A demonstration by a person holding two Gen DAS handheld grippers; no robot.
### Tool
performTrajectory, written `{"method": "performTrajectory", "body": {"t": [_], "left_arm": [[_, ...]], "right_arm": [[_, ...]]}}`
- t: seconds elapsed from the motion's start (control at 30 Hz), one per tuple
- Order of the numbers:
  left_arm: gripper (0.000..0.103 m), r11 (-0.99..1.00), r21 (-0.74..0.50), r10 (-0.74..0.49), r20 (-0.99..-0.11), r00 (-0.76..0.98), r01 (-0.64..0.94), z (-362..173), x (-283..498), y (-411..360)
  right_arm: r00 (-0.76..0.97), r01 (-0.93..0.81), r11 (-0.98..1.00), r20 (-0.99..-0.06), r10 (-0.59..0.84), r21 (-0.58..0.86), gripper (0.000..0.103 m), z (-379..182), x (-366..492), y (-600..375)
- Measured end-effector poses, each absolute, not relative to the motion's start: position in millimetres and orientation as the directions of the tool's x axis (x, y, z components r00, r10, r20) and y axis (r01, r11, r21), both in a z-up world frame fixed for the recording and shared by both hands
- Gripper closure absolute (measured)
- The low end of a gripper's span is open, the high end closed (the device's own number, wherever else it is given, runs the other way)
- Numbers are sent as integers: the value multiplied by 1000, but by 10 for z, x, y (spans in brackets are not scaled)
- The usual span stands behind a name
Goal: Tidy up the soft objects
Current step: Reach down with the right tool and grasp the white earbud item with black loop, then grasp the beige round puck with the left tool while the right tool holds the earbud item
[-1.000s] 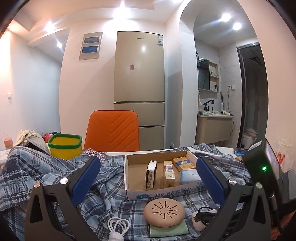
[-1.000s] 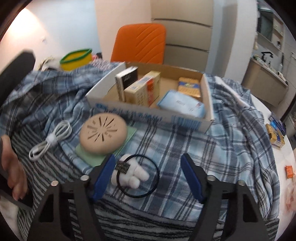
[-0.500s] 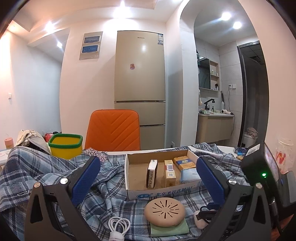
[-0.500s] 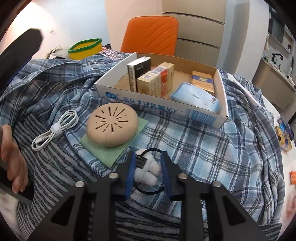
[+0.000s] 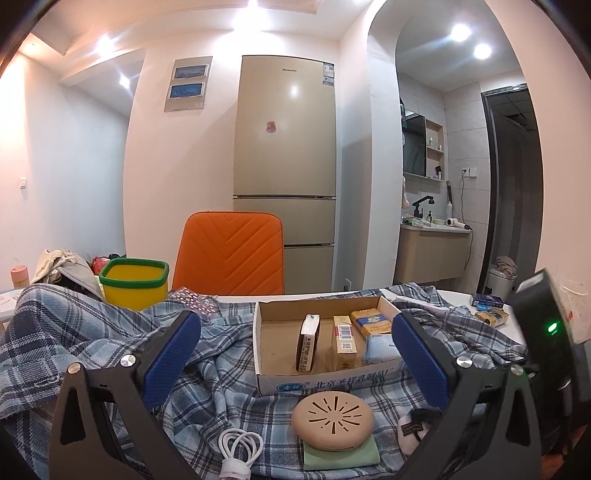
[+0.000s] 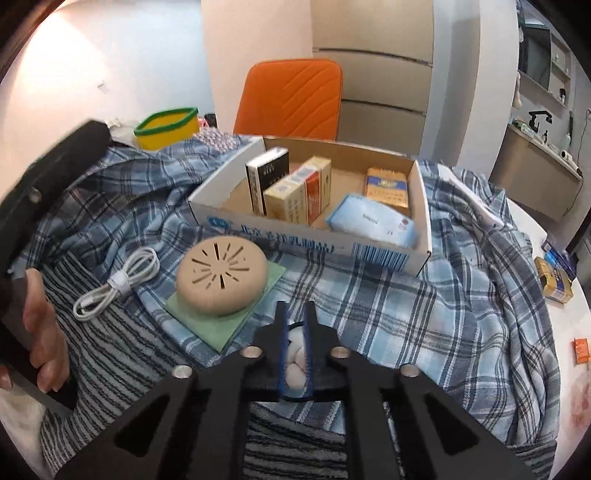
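The right gripper (image 6: 295, 350), jaws easing apart, clasps a white plush toy (image 6: 295, 354) just beside the round beige disc (image 6: 221, 275); left jaws wide.

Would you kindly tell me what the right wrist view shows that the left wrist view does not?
Only the right wrist view shows the right hand-held gripper with the small white plush toy between its pads, jaws opening. Only the left wrist view shows the open left hand-held gripper and the ceiling lights. Both show the cardboard box and orange chair.

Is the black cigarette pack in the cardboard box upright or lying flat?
Upright. The black cigarette pack stands on end in the cardboard box, beside the other standing packs.
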State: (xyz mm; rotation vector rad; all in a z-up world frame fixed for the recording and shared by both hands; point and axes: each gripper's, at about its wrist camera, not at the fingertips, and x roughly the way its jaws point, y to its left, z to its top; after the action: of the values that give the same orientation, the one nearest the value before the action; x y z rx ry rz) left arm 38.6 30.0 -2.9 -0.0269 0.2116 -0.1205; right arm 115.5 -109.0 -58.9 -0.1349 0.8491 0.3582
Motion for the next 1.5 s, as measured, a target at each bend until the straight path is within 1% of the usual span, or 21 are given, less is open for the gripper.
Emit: {"method": "performTrajectory", "body": {"t": [0.07, 0.17, 0.33, 0.43, 0.47, 0.53, 0.57, 0.6, 0.63, 0.77, 0.87, 0.97, 1.03, 1.1, 1.17, 1.33, 1.43, 1.5], "left_arm": [[0, 993, -36, -122, -206, 971, 117, -26, 383, 290], [0, 993, -37, -121, -209, 970, 116, -27, 387, 289], [0, 993, -38, -119, -211, 970, 113, -25, 391, 291], [0, 993, -39, -119, -211, 970, 113, -25, 391, 290], [0, 993, -39, -118, -212, 970, 113, -26, 391, 291], [0, 993, -38, -118, -212, 970, 112, -27, 393, 294], [0, 993, -39, -118, -212, 970, 112, -27, 393, 295], [0, 993, -39, -117, -212, 970, 111, -27, 394, 295], [0, 993, -39, -114, -214, 970, 108, -31, 400, 297], [0, 995, -45, -97, -254, 962, 89, -63, 480, 325], [0, 992, -66, -120, -336, 934, 103, -130, 624, 338], [0, 990, -74, -138, -407, 903, 118, -198, 771, 313], [0, 988, -68, -151, -453, 878, 135, -252, 852, 269], [0, 984, -63, -177, -509, 843, 169, -325, 926, 207], [0, 980, -56, -191, -568, 801, 193, -410, 1012, 151], [0, 971, -82, -224, -643, 732, 225, -536, 1139, 118], [0, 958, -47, -237, -685, 689, 284, -613, 1158, -2], [0, 952, -9, -222, -706, 673, 305, -661, 1147, -90]], "right_arm": [[587, -365, 931, -770, 251, 25, 44, -637, 1170, -1080], [588, -364, 931, -772, 243, 15, 44, -649, 1169, -1075], [515, -378, 926, -831, 208, -2, 44, -800, 1237, -1024], [494, -395, 918, -848, 191, -23, 44, -853, 1243, -974], [495, -398, 917, -848, 189, -28, 44, -853, 1239, -971], [493, -403, 915, -849, 191, -28, 57, -856, 1236, -964], [487, -407, 913, -852, 191, -28, 67, -863, 1236, -956], [494, -408, 913, -848, 193, -29, 72, -848, 1229, -961], [505, -406, 913, -840, 199, -28, 73, -817, 1217, -975], [575, -396, 918, -782, 241, -9, 73, -641, 1141, -1053], [677, -346, 938, -695, 243, -8, 73, -462, 1084, -1162], [779, -251, 968, -595, 200, -3, 73, -306, 1059, -1323], [833, -175, 984, -535, 139, -17, 73, -229, 1052, -1422], [865, -127, 991, -493, 91, -40, 73, -184, 1038, -1498], [866, -125, 992, -491, 96, -26, 73, -170, 1049, -1533], [839, -141, 989, -536, 98, -40, 73, -239, 1151, -1479], [831, -128, 991, -549, 85, -41, 73, -254, 1156, -1483], [832, -126, 992, -548, 90, -29, 73, -272, 1156, -1507]]}}
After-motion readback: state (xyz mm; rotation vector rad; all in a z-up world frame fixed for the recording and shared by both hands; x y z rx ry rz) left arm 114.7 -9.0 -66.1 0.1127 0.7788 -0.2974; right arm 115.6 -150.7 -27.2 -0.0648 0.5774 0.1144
